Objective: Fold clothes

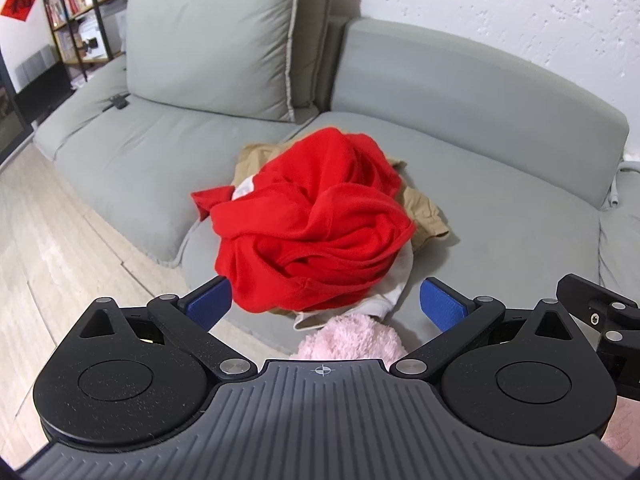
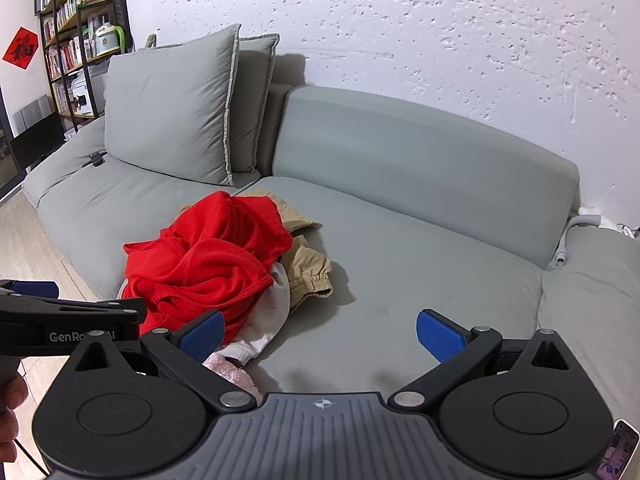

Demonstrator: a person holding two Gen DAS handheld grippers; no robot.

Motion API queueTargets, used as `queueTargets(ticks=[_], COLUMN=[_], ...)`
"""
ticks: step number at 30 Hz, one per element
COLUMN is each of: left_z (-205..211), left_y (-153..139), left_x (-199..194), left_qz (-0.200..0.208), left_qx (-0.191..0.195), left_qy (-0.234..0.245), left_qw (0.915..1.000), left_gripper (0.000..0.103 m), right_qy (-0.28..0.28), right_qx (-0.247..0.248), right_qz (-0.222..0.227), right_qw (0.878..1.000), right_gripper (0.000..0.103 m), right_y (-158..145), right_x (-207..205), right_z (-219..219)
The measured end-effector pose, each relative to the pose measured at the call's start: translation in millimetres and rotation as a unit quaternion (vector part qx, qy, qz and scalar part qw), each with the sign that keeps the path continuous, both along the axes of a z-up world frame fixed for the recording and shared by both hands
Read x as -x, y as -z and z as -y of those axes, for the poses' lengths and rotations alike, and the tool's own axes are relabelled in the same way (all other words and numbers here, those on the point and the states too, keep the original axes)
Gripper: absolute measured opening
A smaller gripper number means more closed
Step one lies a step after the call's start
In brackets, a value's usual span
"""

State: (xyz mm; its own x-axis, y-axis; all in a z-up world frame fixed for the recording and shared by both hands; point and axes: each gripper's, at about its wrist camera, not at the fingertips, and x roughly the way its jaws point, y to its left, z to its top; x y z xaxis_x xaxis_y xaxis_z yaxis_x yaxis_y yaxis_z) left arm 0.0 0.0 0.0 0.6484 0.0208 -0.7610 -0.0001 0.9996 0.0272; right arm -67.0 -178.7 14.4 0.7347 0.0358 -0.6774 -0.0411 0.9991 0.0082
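Note:
A crumpled red garment [image 1: 316, 224] lies on top of a heap on the grey sofa seat [image 1: 500, 248]. Under it are khaki trousers [image 1: 424, 208], a white garment [image 1: 394, 296] and a fluffy pink garment [image 1: 352, 340]. My left gripper [image 1: 325, 300] is open and empty, its blue pads either side of the heap's near edge. In the right wrist view the red garment [image 2: 208, 264], khaki trousers [image 2: 308, 276], white garment [image 2: 268, 320] and pink garment [image 2: 232, 372] lie to the left. My right gripper [image 2: 320, 334] is open and empty above bare seat [image 2: 400, 280].
Two grey cushions [image 1: 216, 40] lean on the sofa back at the left. A small black object [image 1: 116, 102] lies on the left seat. A bookshelf [image 1: 76, 8] stands at far left. Wooden floor [image 1: 48, 248] runs along the sofa front. The left gripper's body [image 2: 68, 320] shows at the right view's left edge.

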Motion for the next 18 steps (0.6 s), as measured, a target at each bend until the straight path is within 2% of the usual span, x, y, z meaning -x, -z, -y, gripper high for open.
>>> queueTargets(ticks=[13,18], left_z=[0,-1], left_y=[9,13], left_x=[-11,-14], left_qz=[-0.028,-0.030], left_qx=[-0.001,-0.001], left_qy=[-0.003,-0.004], left_qw=[0.9996,0.9995], left_gripper=[0.103,0.103], right_qy=[0.006,0.002], right_qx=[0.010,0.001], right_qz=[-0.005,-0.012], right_qw=[1.000,1.000], right_gripper=[0.102,0.102], right_y=[10,5], right_x=[-3,-10], right_z=[-10,0])
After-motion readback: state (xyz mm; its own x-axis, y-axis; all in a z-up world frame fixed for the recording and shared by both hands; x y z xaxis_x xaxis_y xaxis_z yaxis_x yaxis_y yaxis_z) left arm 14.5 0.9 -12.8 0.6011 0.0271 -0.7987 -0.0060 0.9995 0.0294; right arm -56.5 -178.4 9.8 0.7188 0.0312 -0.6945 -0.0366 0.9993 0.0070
